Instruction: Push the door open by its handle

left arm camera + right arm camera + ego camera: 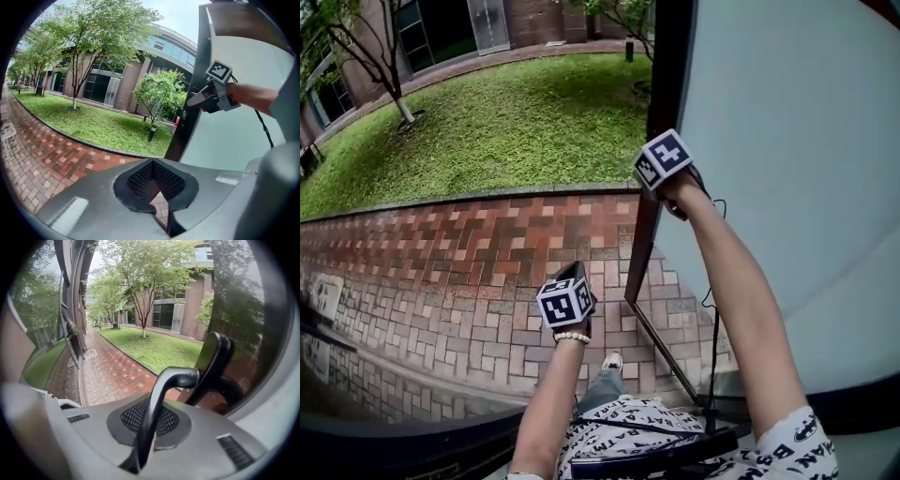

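The door (787,187) is a pale frosted pane in a dark frame (659,103) and stands swung outward over the paving. My right gripper (673,192) is held up against the door's edge, and in the left gripper view this right gripper (191,100) points at the frame. In the right gripper view its jaws (140,446) are shut on the dark lever handle (157,404), which rises between the pads and bends right. My left gripper (573,274) hangs lower, over the bricks, with nothing in it. Its own view shows it (157,199) shut and empty.
Red brick paving (459,272) lies beyond the doorway, then a kerb and a lawn (506,122) with trees (84,37) and a brick building (126,79). The person's shoe (611,362) is at the threshold. A black cable (711,328) hangs from the right arm.
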